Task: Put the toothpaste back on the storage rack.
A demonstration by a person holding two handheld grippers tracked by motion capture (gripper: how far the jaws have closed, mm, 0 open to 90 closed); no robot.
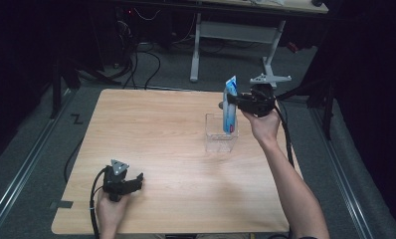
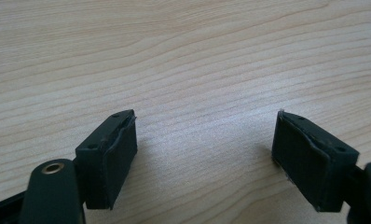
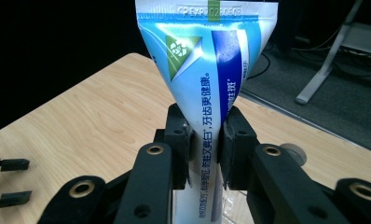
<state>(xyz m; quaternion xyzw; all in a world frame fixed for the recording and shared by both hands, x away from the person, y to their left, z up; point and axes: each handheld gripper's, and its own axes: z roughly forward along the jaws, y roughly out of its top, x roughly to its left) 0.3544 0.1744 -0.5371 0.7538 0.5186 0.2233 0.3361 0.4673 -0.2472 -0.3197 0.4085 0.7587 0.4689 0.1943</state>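
Note:
A blue and white toothpaste tube [image 1: 229,105] stands upright, crimped end up, with its lower part inside a clear plastic box [image 1: 220,139] on the wooden table [image 1: 161,129]. My right gripper [image 1: 232,102] is shut on the tube's middle; in the right gripper view both pads squeeze the tube [image 3: 207,84] at my right gripper [image 3: 206,147]. Near the table's front left corner my left gripper [image 1: 138,180] lies low with its jaws wide apart. In the left gripper view my left gripper [image 2: 204,156] has nothing but bare wood between its pads.
A small dark round thing [image 1: 221,105] sits on the table just behind the box. A desk frame with white legs [image 1: 196,50] and cables [image 1: 136,64] stand on the floor beyond the far edge. The table's left half is bare wood.

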